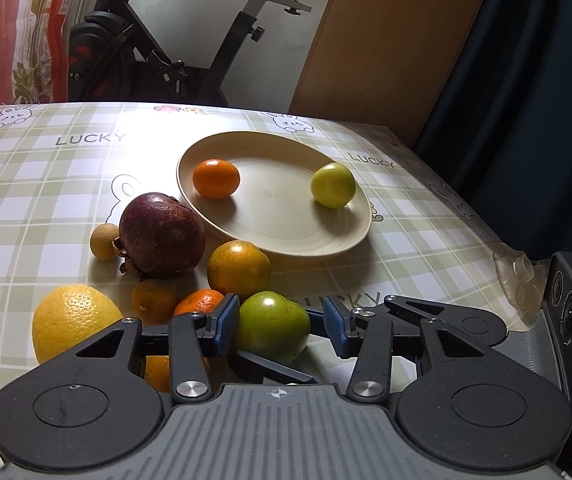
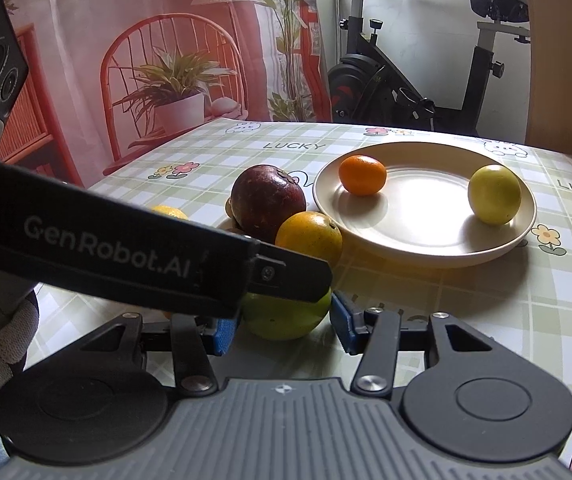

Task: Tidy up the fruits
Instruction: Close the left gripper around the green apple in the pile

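While spread wide on the checked green tablecloth (image 1: 46, 184), both grip nothing: round cream plate (image 1: 286, 236) at 12 o'clock; left gripper (image 1: 282, 326) and right gripper (image 2: 284, 330) flanking round green fruit (image 1: 272, 326), pads apart.

My left claw (image 1: 280, 326) is low over the table, its blue pads (image 1: 224, 322) spread wide, the left pad touching the green fruit (image 1: 272, 326) and the right pad clear of it. My right claw (image 2: 284, 330) is also low and spread wide. My left claw's black arm (image 2: 134, 256) crosses in front of it. My gloved hand (image 2: 2, 344) shows at the left edge.
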